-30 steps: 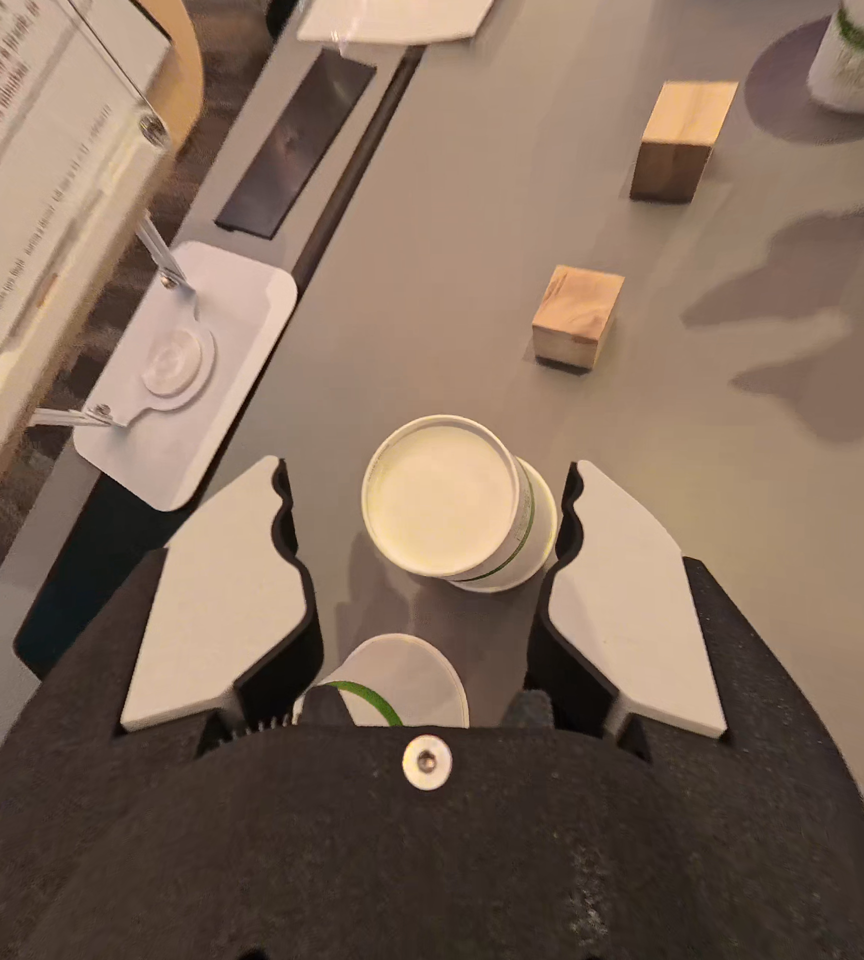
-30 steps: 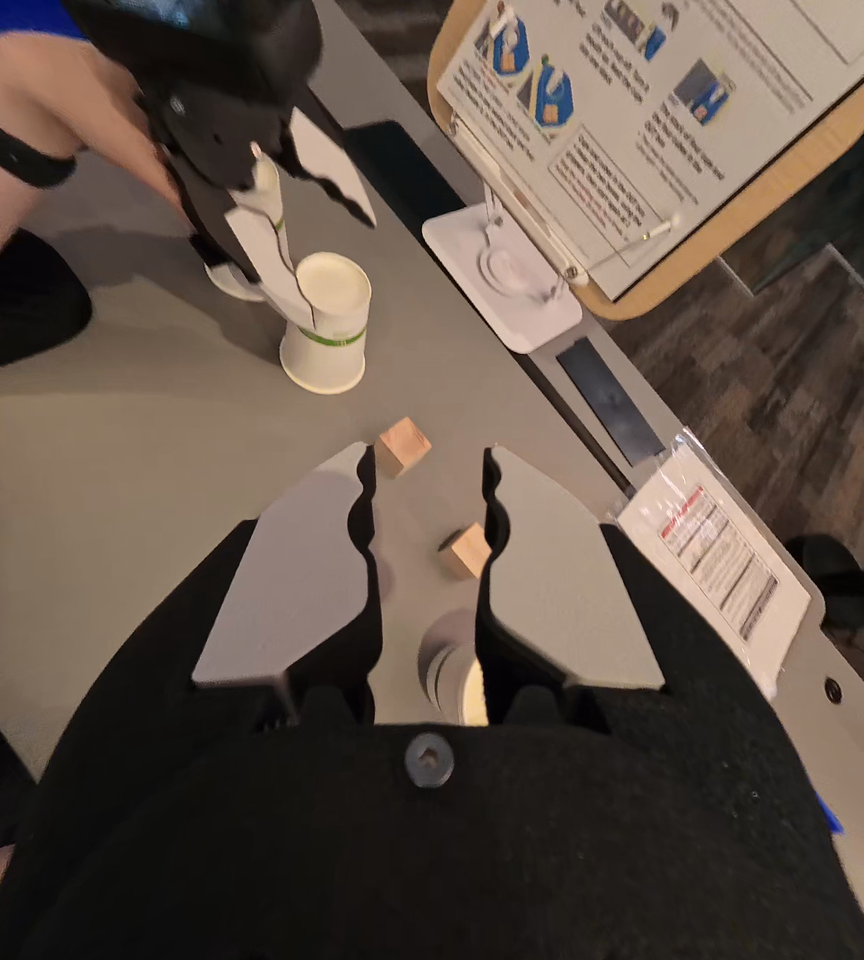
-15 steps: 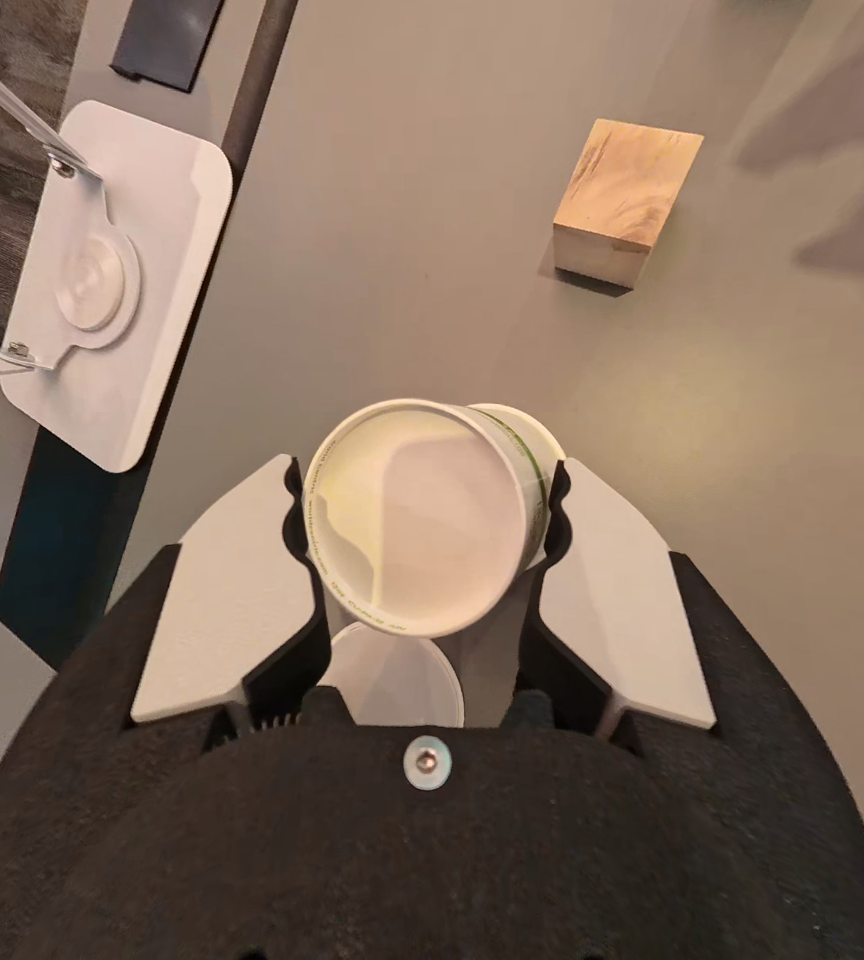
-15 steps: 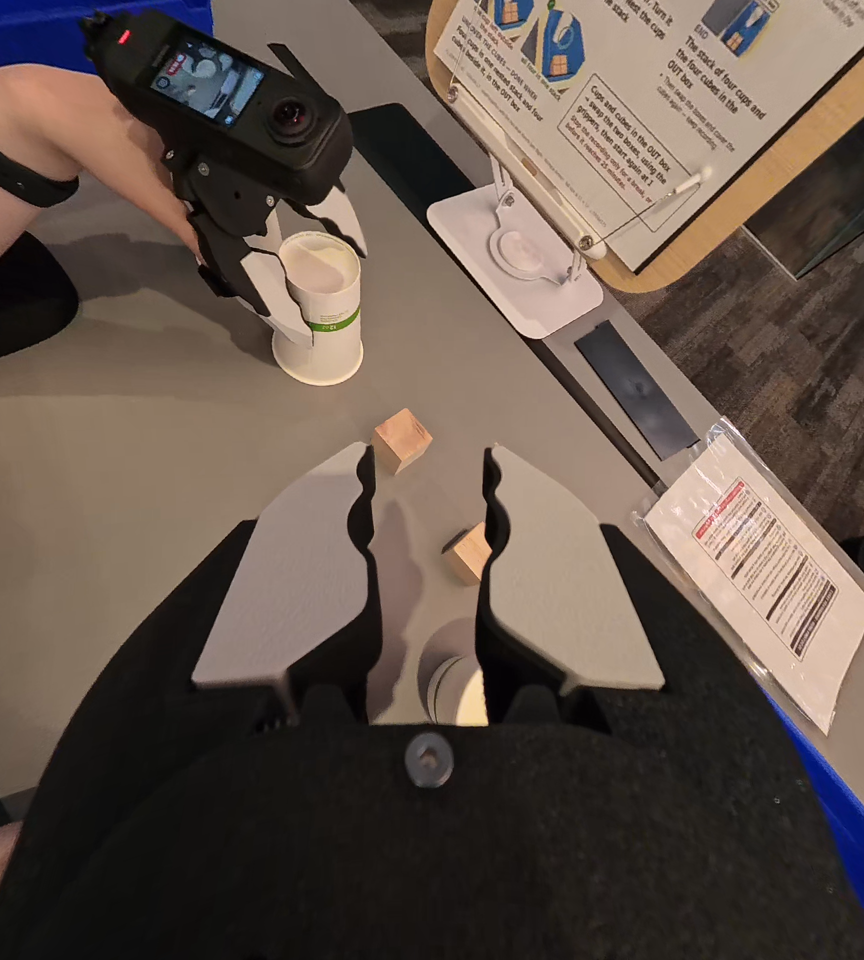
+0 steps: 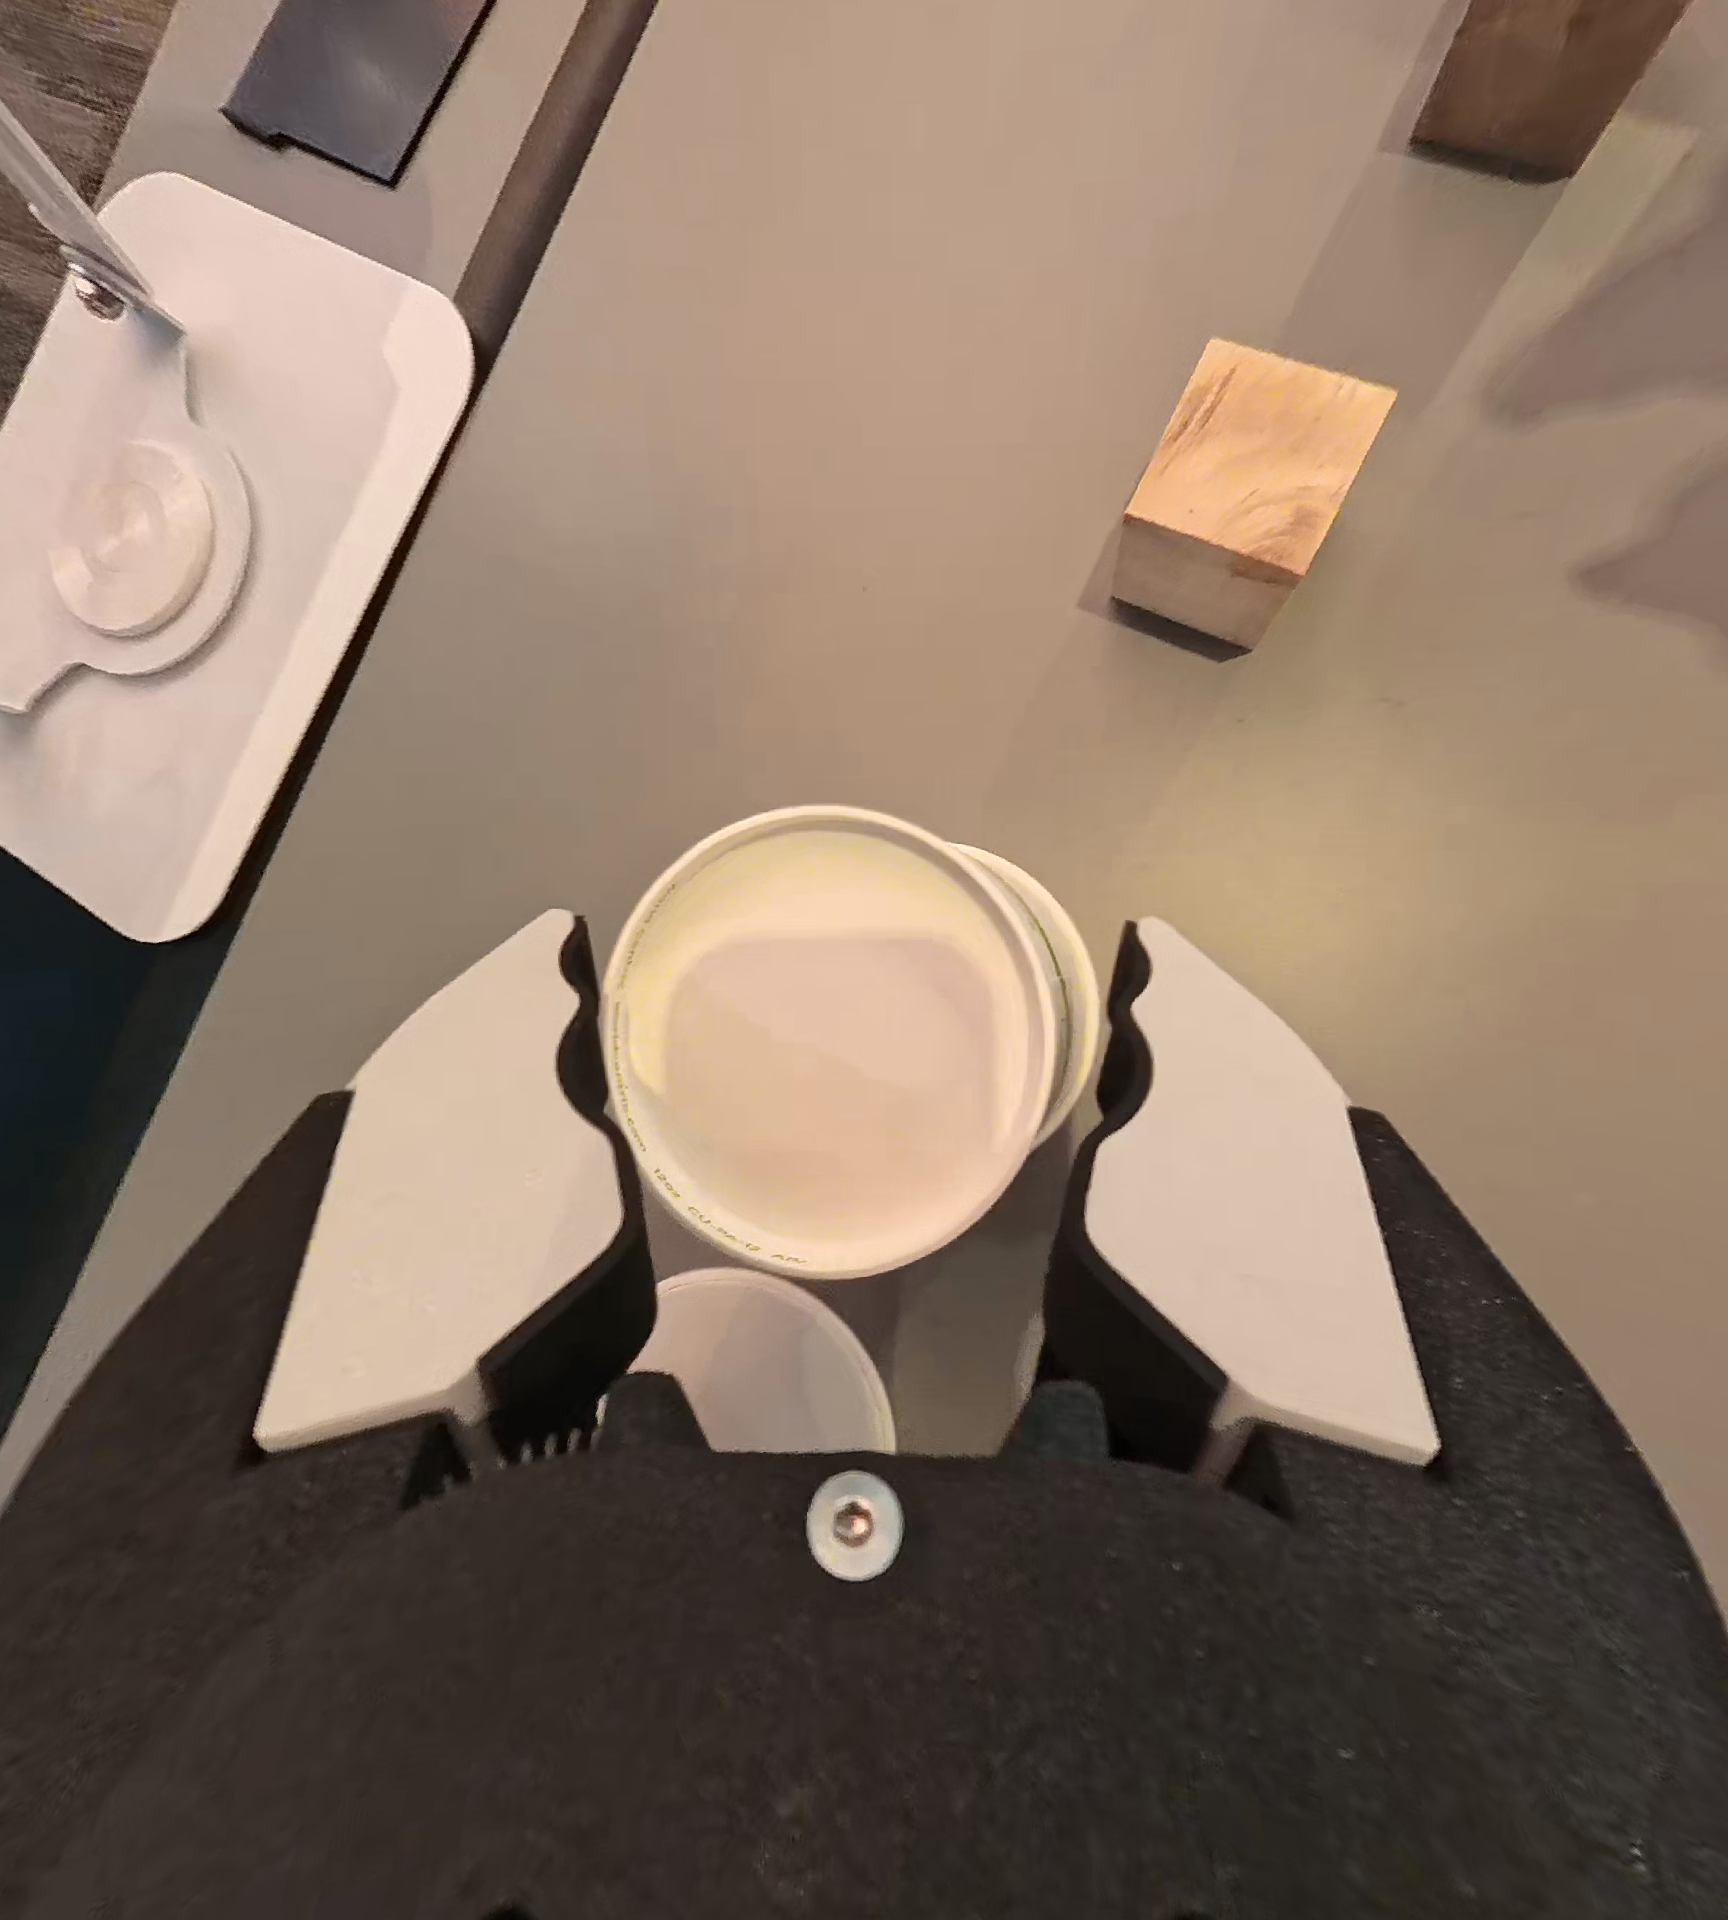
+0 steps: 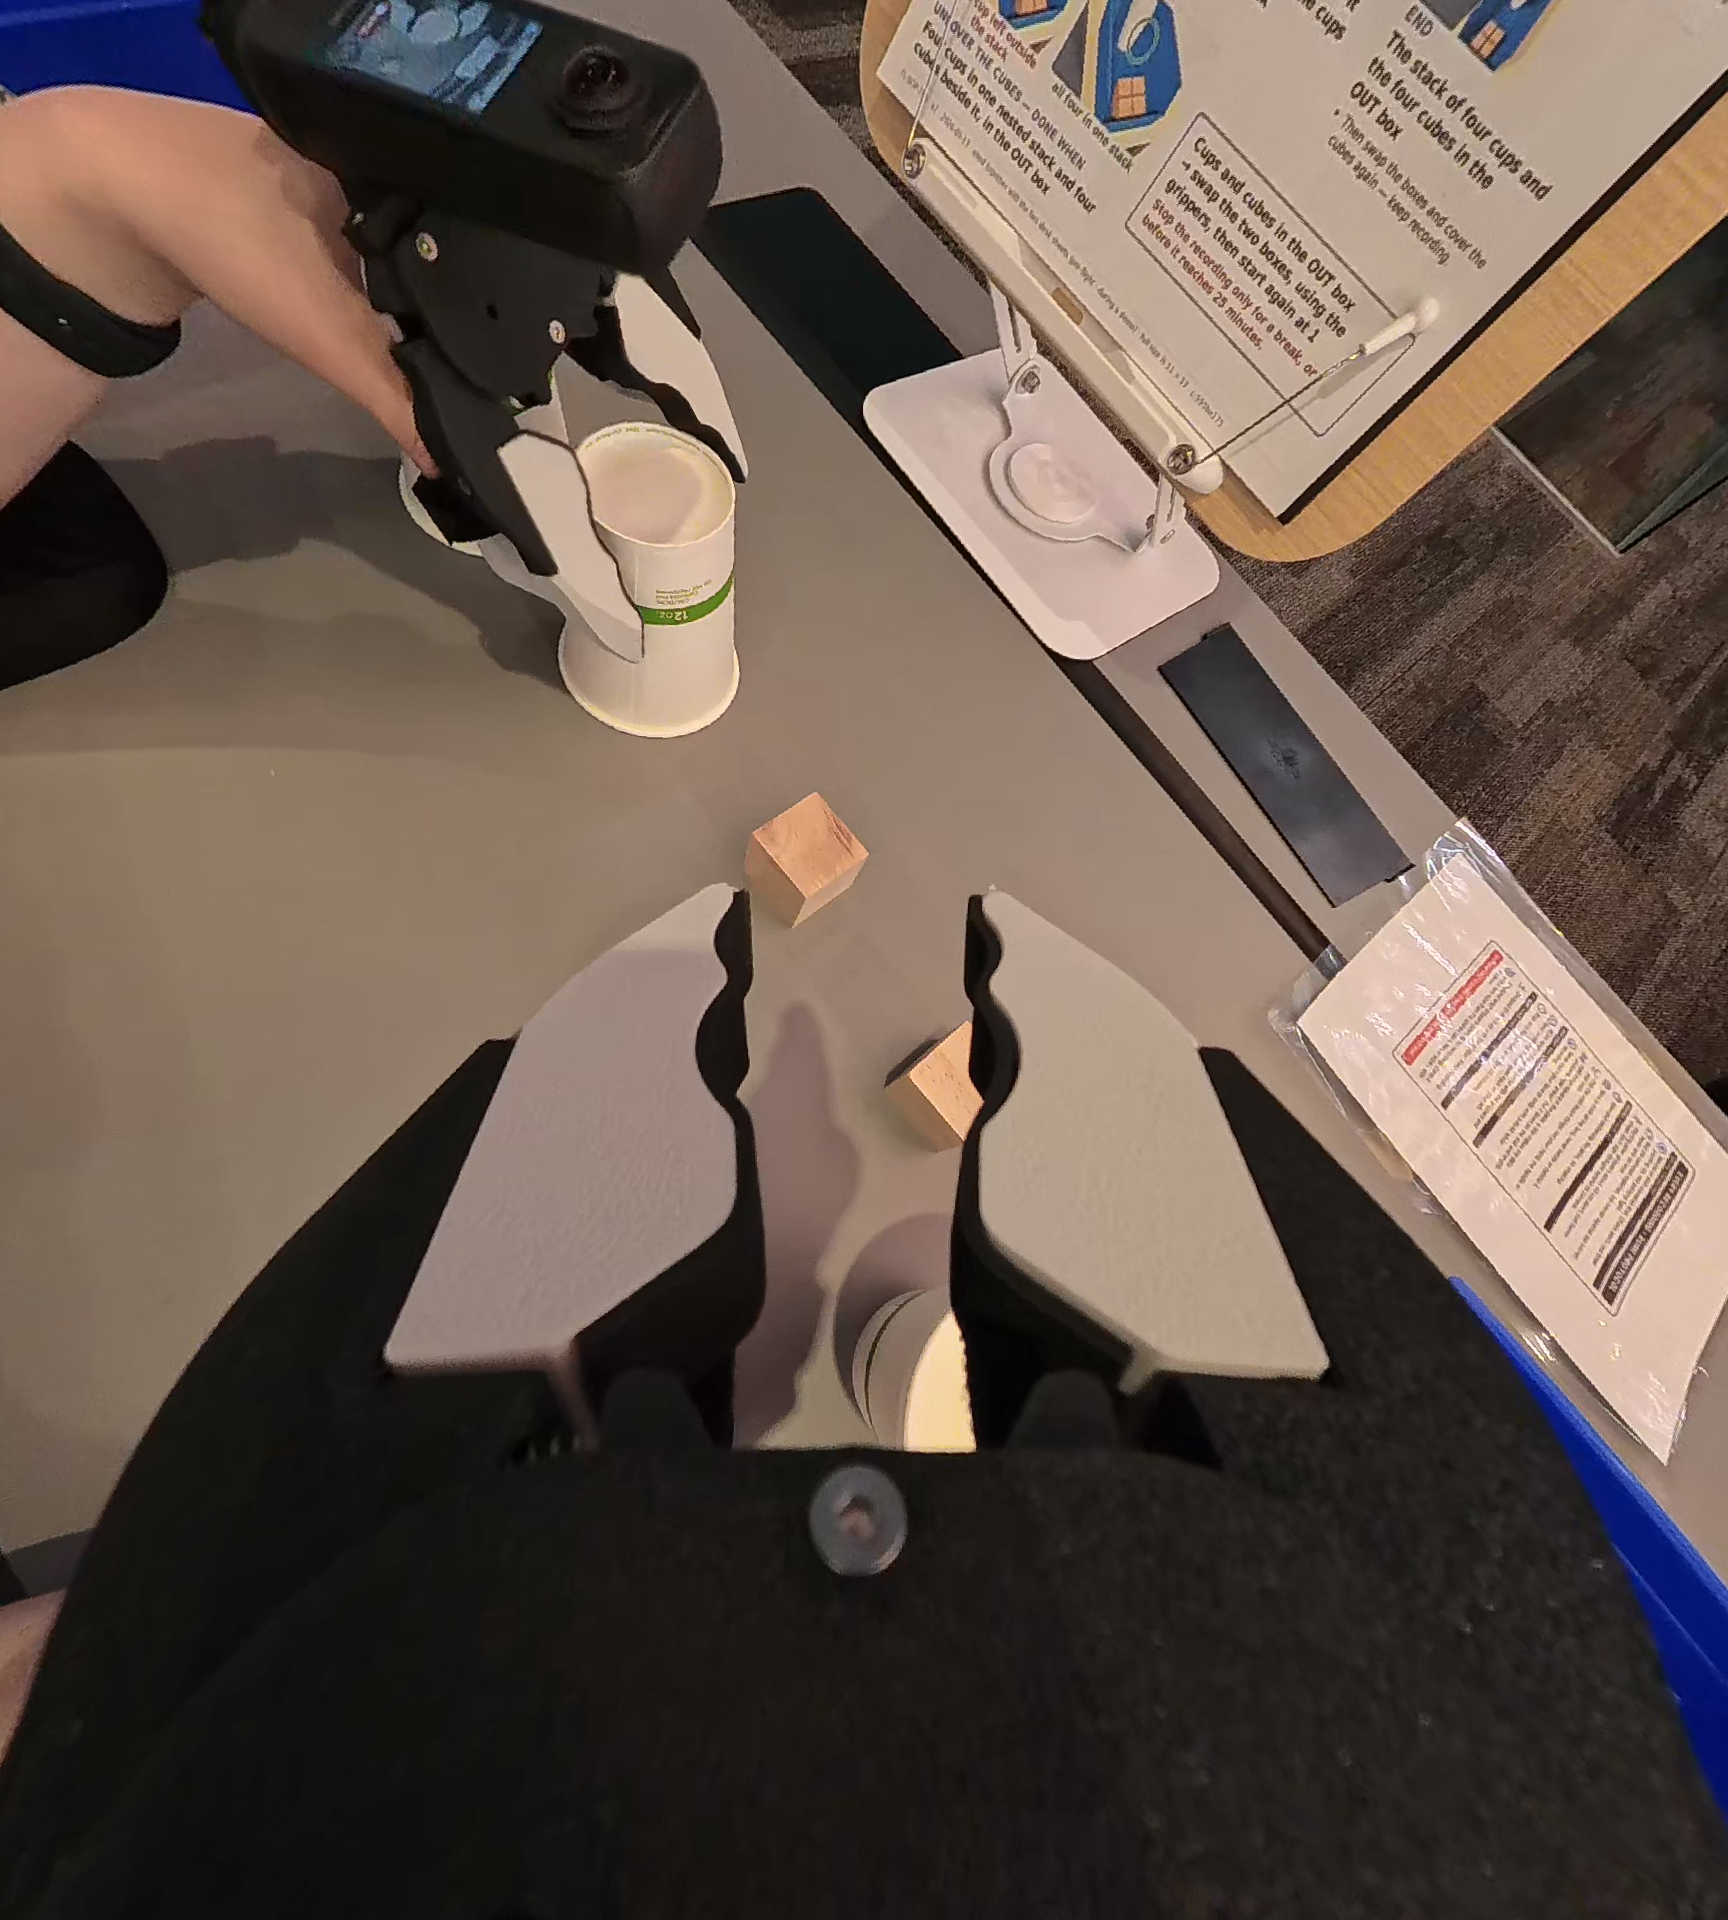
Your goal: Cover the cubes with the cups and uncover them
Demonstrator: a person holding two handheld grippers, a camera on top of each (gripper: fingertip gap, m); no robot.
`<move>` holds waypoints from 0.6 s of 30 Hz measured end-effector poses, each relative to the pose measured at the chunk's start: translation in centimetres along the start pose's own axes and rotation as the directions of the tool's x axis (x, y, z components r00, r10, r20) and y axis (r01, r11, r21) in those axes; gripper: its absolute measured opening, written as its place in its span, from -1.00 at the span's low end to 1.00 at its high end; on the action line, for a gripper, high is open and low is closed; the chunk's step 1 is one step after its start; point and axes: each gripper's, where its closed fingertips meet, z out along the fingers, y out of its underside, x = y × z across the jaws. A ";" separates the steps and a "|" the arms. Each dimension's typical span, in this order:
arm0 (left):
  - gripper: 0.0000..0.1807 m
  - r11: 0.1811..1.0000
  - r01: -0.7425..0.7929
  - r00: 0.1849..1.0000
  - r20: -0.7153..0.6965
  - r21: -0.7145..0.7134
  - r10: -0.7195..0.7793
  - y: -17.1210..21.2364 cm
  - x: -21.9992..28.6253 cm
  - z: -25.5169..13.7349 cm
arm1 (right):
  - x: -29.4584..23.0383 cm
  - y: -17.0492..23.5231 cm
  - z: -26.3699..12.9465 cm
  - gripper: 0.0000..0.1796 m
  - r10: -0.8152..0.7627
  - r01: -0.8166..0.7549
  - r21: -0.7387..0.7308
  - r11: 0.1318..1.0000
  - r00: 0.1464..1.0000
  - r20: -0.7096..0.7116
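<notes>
Opened up since half a second ago: left gripper (image 5: 855, 925), then pinched on both sides of the inverted paper cup (image 5: 829, 1049), now spread, with a clear gap at the right finger and the left finger just beside or barely touching the cup wall. Cup mouth-down on the grey table (image 5: 839, 520), between the fingers, base facing the camera.

Left wrist view, left to right: white stand base (image 5: 299, 582) at the table's edge; a second inverted cup (image 5: 772, 1361) close under the gripper body, just behind the first; a wooden cube (image 5: 1255, 488) uncovered, well apart from the cup; part of another cube (image 5: 1535, 83) at the top edge.

Right wrist view, left to right: a hand (image 6: 247, 260) with a black wristband (image 6: 39, 291), gripping the left gripper (image 6: 678, 556); fingers straddling the green-banded cup (image 6: 662, 665), standing flat on the table. Nearer the middle, two bare cubes, one (image 6: 806, 854) just beyond the right gripper's (image 6: 858, 899) left fingertip, the other (image 6: 933, 1086) partly hidden by its right finger. Right gripper fingers slightly apart, nothing between them, hovering above the table. Below them, a third cup (image 6: 901, 1361), mostly hidden. Farther right: instruction board (image 6: 1307, 156) on its stand, a printed sheet in a plastic sleeve (image 6: 1525, 1143), a blue bin's rim (image 6: 1670, 1558).
</notes>
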 end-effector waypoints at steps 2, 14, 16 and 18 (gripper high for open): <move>0.03 1.000 0.014 1.000 -0.016 0.014 -0.014 -0.2 0.0 0.0 | -0.1 0.1 0.0 -0.57 -0.006 0.006 -0.007 1.000 1.000 -0.002; 0.07 1.000 0.004 1.000 0.004 0.018 -0.004 0.0 -0.5 0.6 | -0.6 0.6 0.6 -0.57 -0.035 0.035 -0.054 0.998 0.999 0.008; 0.06 1.000 0.003 1.000 0.005 0.001 -0.003 0.2 -0.4 0.8 | -0.7 0.7 0.6 -0.57 -0.041 0.041 -0.059 0.997 0.999 0.008; 0.04 1.000 0.000 1.000 0.002 -0.003 0.000 0.2 -0.3 0.9 | -0.8 0.7 0.6 -0.57 -0.044 0.044 -0.059 0.997 0.999 0.011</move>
